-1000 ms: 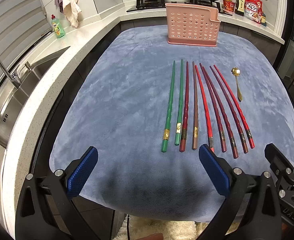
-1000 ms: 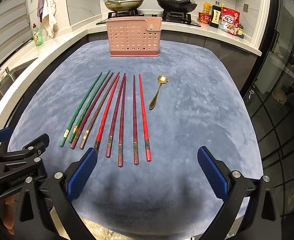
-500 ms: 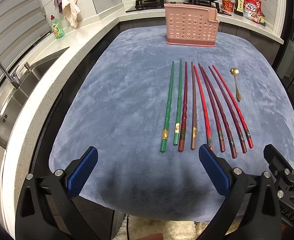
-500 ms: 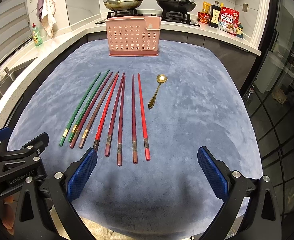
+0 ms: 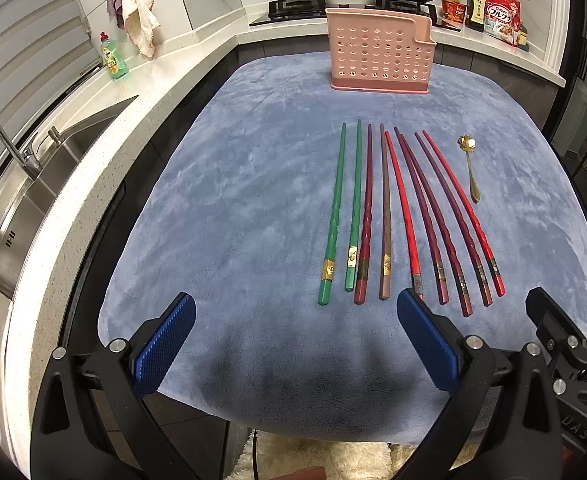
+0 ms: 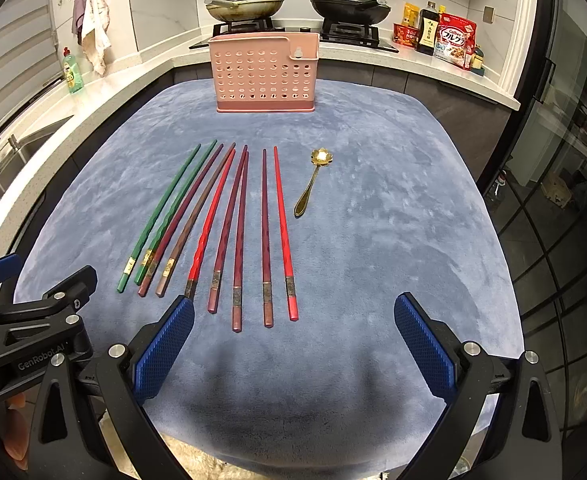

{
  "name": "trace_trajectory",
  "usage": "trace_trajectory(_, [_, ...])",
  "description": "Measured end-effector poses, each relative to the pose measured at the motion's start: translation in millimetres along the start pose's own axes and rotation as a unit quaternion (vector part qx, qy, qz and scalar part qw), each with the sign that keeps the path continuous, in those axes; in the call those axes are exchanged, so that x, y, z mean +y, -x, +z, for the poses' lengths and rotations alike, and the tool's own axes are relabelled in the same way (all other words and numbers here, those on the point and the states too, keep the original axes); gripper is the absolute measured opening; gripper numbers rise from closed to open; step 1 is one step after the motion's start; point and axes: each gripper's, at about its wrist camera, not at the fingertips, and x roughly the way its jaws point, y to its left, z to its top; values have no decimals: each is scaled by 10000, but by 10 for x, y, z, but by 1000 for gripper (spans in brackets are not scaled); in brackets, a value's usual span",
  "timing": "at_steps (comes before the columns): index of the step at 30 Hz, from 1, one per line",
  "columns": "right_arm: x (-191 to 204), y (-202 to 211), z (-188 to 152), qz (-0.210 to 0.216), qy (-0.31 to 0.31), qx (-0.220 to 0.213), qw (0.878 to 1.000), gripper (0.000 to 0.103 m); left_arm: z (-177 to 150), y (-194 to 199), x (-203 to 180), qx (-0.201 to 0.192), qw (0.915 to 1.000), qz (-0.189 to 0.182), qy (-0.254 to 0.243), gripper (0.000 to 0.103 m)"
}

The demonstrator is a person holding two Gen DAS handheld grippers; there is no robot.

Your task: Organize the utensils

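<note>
Several chopsticks lie side by side on a blue-grey cloth (image 5: 233,200) (image 6: 393,240): two green ones (image 5: 337,208) (image 6: 161,216) at the left, then maroon, brown and red ones (image 5: 403,208) (image 6: 283,232). A gold spoon (image 5: 470,172) (image 6: 311,184) lies to their right. A pink perforated utensil holder (image 5: 379,56) (image 6: 265,76) stands upright at the cloth's far edge. My left gripper (image 5: 293,344) is open and empty near the cloth's front edge. My right gripper (image 6: 293,344) is open and empty, just short of the chopstick ends.
A white counter with a steel sink (image 5: 33,200) and tap runs along the left. A green soap bottle (image 5: 112,56) stands on it. Two pans on a stove (image 6: 293,4) and food packets (image 6: 453,40) sit behind the holder. Dark glass doors stand at the right.
Both grippers have moved slightly forward and the view has shifted a little. The utensils have not moved. Both grippers stay open.
</note>
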Motion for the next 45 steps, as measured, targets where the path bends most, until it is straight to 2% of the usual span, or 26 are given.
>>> trace_trajectory(28, [-38,-14,17,-20,-49,0,10000,97,25,-35,13,40,9999,16,104,96])
trace_trajectory(35, [-181,-176,129,-107,-202,-45,9997,96,145,-324,220,167,9985,-204,490,96])
trace_trajectory(38, [-250,-270,177,-115,-287,-29,9995,96,209,-489,275,119,9983,-156,549,96])
trace_trajectory(41, [-317,-390,230,-142,-362,-9,9992,96,238,-657,281,17,9982,-308,518,96])
trace_trajectory(45, [-379,-534,268,-136,-450,72,9989,96,228,-899,280,170,9984,-162,518,96])
